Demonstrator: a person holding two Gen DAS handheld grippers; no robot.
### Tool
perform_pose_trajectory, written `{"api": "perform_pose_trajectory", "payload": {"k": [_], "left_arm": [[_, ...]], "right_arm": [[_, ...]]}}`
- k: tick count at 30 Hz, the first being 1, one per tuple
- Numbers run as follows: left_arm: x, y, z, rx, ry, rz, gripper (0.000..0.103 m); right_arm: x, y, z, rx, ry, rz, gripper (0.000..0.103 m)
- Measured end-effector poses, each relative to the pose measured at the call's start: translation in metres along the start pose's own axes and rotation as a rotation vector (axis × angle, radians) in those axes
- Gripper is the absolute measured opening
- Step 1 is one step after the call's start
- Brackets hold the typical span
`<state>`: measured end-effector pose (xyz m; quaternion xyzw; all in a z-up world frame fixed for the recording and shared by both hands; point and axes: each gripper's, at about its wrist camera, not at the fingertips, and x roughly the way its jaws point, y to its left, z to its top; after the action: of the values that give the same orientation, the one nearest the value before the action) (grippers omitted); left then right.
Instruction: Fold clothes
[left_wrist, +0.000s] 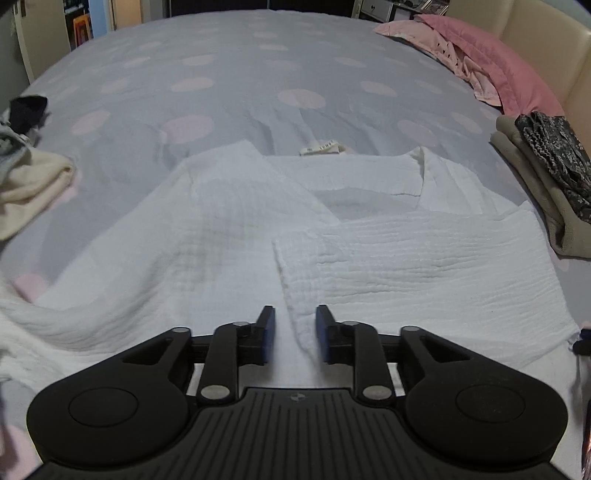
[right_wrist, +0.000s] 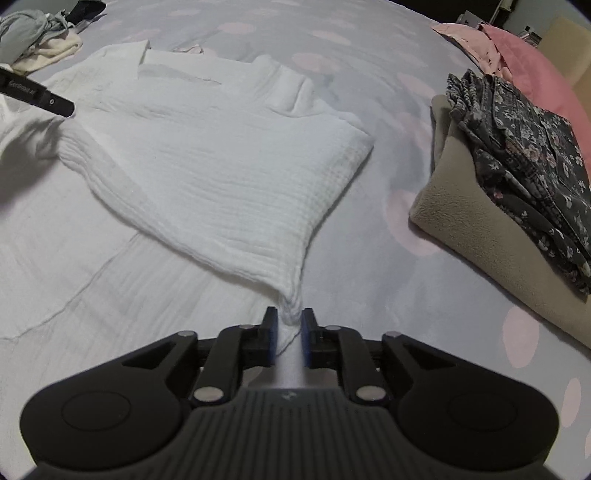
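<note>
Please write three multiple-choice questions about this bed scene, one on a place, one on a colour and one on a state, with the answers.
1. What lies directly under the dark floral garment?
A. a folded beige fleece
B. a pink pillow
C. a cream sweater

2. What colour are the spots on the bedspread?
A. green
B. pink
C. yellow

3. How is the white shirt lying?
A. rolled into a ball
B. hung on a hanger
C. spread out with one side folded over the middle

Answers:
1 A, the floral piece rests on the beige fleece.
2 B, pale pink circles dot the grey cover.
3 C, a folded flap overlies the flat body, its corner between the right gripper fingers.
</note>
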<state>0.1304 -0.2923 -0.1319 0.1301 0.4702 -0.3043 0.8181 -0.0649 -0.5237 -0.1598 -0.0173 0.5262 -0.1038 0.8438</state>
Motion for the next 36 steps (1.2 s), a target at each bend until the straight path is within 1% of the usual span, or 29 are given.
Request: {"api": "perform_pose_trajectory", "payload": {"k": [3, 6, 10, 14, 17, 21, 23, 26, 28, 30, 31, 33, 36], "left_arm": [[-0.018, 0.006, -0.003, 0.021, -0.019, 0.010, 0.027], [-0.040, 0.016, -0.009, 0.022, -0.045, 0.019, 0.028], [-0.066, 0.031, -0.019, 0.036, -0.076, 0.057, 0.029], [-0.092, 0.050, -0.034, 0.055, -0.109, 0.112, 0.029], [-0.108, 0.065, -0.045, 0.040, -0.119, 0.129, 0.029], [-0.127, 0.082, -0.060, 0.052, -0.137, 0.177, 0.029], [-0.137, 0.091, -0.066, 0.055, -0.139, 0.198, 0.029], [-0.154, 0.110, -0.075, 0.022, -0.153, 0.214, 0.029], [-0.165, 0.125, -0.080, -0.013, -0.162, 0.226, 0.029], [-0.172, 0.139, -0.085, -0.049, -0.163, 0.244, 0.036], [-0.175, 0.147, -0.087, -0.068, -0.170, 0.255, 0.042], [-0.177, 0.162, -0.091, -0.102, -0.179, 0.280, 0.043], [-0.171, 0.181, -0.094, -0.153, -0.163, 0.314, 0.043]], "right_arm": [[-0.012, -0.002, 0.004, 0.045, -0.023, -0.008, 0.033], [-0.024, -0.001, 0.009, 0.098, -0.038, -0.017, 0.034], [-0.034, 0.007, 0.013, 0.138, -0.044, -0.022, 0.034], [-0.046, 0.017, 0.015, 0.172, -0.064, 0.006, 0.042], [-0.059, 0.023, 0.016, 0.193, -0.096, 0.001, 0.045], [-0.075, 0.027, 0.020, 0.238, -0.153, -0.011, 0.046], [-0.081, 0.026, 0.023, 0.282, -0.169, -0.001, 0.046], [-0.088, 0.023, 0.025, 0.366, -0.180, 0.017, 0.054], [-0.089, 0.025, 0.027, 0.412, -0.177, 0.019, 0.055], [-0.090, 0.031, 0.028, 0.432, -0.180, 0.018, 0.056], [-0.090, 0.036, 0.028, 0.443, -0.188, 0.015, 0.057], [-0.090, 0.045, 0.028, 0.480, -0.200, 0.017, 0.059], [-0.082, 0.061, 0.030, 0.516, -0.182, 0.072, 0.060]]}}
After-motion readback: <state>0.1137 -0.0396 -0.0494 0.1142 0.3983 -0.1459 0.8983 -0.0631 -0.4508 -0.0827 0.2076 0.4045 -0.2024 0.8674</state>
